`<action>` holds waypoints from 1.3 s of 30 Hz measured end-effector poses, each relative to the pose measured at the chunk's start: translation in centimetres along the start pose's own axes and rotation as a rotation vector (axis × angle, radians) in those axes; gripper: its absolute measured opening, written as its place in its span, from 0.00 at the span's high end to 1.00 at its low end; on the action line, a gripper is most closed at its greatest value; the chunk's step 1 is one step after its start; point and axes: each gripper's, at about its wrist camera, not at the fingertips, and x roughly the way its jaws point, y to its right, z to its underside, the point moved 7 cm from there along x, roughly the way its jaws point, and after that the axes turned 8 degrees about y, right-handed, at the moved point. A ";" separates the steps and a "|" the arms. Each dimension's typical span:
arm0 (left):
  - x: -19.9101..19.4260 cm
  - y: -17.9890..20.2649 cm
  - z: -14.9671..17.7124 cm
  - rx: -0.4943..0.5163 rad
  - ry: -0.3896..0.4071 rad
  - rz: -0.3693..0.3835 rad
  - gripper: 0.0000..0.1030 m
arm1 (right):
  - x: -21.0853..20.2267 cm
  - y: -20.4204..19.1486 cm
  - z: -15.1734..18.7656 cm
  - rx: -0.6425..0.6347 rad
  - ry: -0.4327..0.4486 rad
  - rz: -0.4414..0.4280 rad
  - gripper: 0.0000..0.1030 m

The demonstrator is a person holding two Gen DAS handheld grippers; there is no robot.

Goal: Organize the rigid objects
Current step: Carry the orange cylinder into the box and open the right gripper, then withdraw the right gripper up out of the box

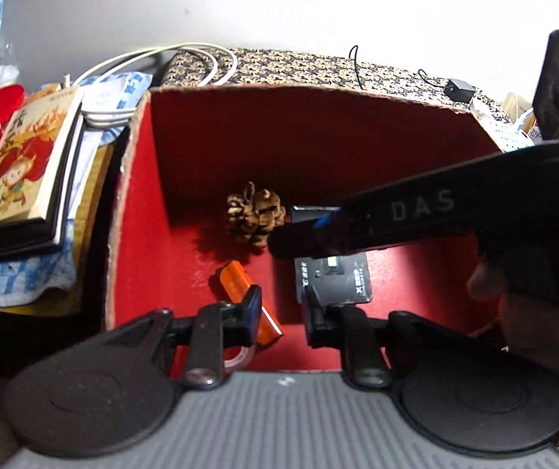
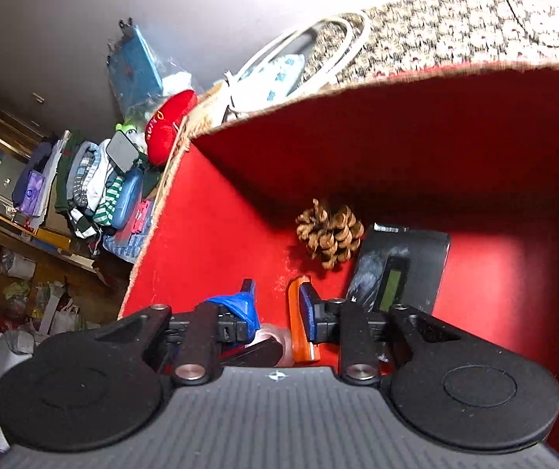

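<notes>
One red-lined cardboard box [image 1: 142, 203] holds three things — one brown pine cone [image 1: 255, 215], one orange plastic lighter [image 1: 236, 279], one black card-shaped device [image 1: 351, 279].

Both grippers [image 1: 279, 308] [image 2: 275, 308] hover with fingers parted.

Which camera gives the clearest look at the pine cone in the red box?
The right wrist view: the pine cone lies whole and unobstructed on the red box floor, beside the black device. In the left wrist view the pine cone is smaller, and the right gripper reaching in covers its right edge.
</notes>
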 end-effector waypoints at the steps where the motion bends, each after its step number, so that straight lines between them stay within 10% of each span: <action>1: 0.0 0.1 -0.2 0.016 0.007 -0.015 0.83 | -0.3 0.0 -0.2 -0.017 0.013 0.015 0.92; 14: 0.6 2.5 -2.9 0.133 0.058 -0.154 0.67 | -5.1 4.0 -1.8 -0.099 0.207 0.243 0.93; 18: 0.8 3.3 -2.9 0.150 0.061 -0.193 0.52 | -5.9 4.7 -1.5 -0.074 0.246 0.256 0.92; 39: -2.7 2.9 -2.8 0.101 0.113 -0.308 0.37 | -8.1 3.8 0.0 -0.073 0.352 0.303 0.93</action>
